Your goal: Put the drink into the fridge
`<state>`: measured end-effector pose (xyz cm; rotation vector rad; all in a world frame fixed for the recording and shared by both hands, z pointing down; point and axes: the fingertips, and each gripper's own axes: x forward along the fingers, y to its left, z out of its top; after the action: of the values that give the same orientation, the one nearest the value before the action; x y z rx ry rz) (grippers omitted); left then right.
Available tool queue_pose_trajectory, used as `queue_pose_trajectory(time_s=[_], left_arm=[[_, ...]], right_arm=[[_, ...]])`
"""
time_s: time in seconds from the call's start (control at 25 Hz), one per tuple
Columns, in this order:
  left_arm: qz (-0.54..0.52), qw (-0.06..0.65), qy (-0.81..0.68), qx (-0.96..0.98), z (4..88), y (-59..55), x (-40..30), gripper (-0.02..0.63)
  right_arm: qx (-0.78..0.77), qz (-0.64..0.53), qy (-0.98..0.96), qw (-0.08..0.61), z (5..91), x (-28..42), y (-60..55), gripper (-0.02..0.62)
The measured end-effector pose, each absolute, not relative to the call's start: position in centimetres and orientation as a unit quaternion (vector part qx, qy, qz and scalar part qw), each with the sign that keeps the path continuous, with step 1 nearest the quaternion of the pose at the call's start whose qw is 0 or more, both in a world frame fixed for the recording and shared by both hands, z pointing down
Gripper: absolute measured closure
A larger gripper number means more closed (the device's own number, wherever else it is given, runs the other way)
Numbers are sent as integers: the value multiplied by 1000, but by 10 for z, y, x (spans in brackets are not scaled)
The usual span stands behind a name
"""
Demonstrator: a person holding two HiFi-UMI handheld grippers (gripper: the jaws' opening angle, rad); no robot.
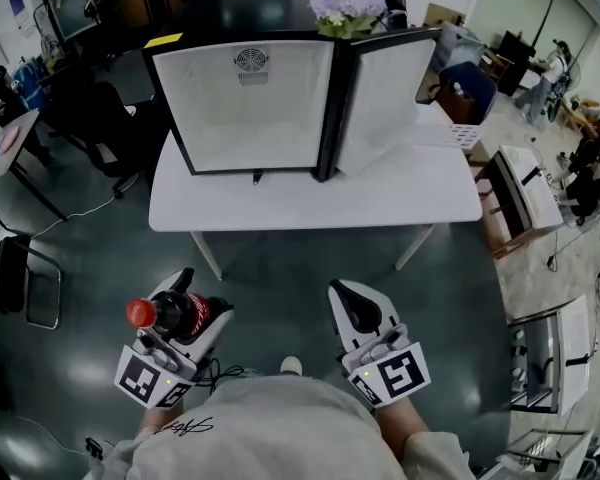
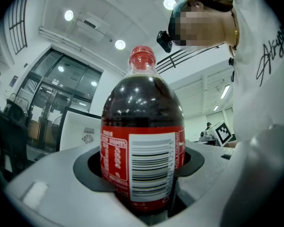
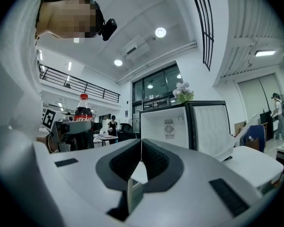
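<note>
The left gripper [image 1: 200,298] is clamped around the cola bottle [image 1: 177,314], which seems upright. The right gripper [image 1: 350,303] is closed on nothing. The open fridge [image 1: 252,108] stands at twelve o'clock on the white table [image 1: 310,206]. Carry the bottle forward steadily (no tilting), lifting it over the table's near edge and keeping left of the door [image 1: 385,93] at one o'clock.
</note>
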<state>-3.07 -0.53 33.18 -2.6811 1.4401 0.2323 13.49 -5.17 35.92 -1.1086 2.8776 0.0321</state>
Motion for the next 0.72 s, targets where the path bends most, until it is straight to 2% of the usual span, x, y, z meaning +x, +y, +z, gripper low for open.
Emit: queue_pose_trajectory(time_s=[0.72], left_arm=[[64,30,483,-873,343,-23,-30,282]], right_arm=[[-340,0,940,40,364,124,-69,583]])
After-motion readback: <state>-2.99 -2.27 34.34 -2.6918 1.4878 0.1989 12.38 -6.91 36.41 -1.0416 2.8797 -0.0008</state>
